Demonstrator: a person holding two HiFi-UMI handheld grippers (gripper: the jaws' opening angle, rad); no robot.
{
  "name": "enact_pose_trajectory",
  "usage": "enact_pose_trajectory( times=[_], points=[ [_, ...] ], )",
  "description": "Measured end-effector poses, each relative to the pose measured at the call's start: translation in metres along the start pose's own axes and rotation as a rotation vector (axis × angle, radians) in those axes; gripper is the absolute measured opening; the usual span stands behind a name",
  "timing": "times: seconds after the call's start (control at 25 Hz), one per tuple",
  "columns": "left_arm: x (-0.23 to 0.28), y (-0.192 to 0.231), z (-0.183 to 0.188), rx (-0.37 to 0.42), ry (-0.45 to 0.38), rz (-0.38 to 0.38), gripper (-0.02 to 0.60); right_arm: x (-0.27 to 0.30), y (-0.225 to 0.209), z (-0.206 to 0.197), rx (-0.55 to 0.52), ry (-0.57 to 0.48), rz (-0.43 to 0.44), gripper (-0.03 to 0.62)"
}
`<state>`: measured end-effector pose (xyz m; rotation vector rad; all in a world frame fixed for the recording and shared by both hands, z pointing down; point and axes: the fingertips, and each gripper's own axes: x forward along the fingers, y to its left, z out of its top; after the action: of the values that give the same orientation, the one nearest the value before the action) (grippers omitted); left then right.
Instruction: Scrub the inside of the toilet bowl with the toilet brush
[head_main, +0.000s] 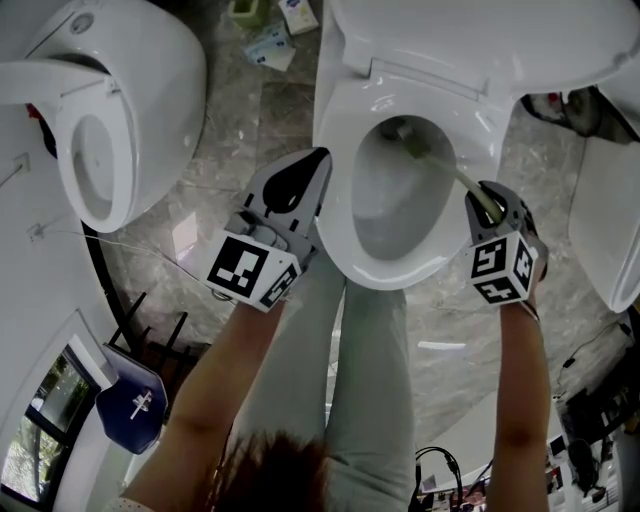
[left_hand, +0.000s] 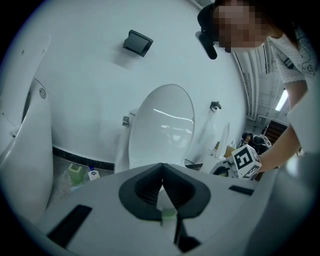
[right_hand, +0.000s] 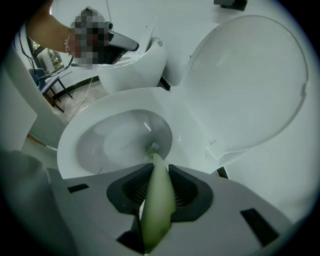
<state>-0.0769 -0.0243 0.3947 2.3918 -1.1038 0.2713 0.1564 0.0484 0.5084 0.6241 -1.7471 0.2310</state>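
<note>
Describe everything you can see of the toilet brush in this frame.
The toilet brush has a pale green, plastic-looking handle clamped in the right gripper, between its jaws. It slants down from there into the open toilet bowl, with its small head at the bowl's rear inner wall, just below the rim; contact cannot be confirmed. The bristles are too small to make out.
</note>
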Motion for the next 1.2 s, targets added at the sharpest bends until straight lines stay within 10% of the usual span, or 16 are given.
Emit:
enact_pose_trajectory(
  times=[1.2],
  points=[
    [-0.009,0.017,-0.009,0.012,0.005,0.045,0.003,0.014,-0.021,0.045,0.312,-0.117,-0.018,0.107]
  ],
)
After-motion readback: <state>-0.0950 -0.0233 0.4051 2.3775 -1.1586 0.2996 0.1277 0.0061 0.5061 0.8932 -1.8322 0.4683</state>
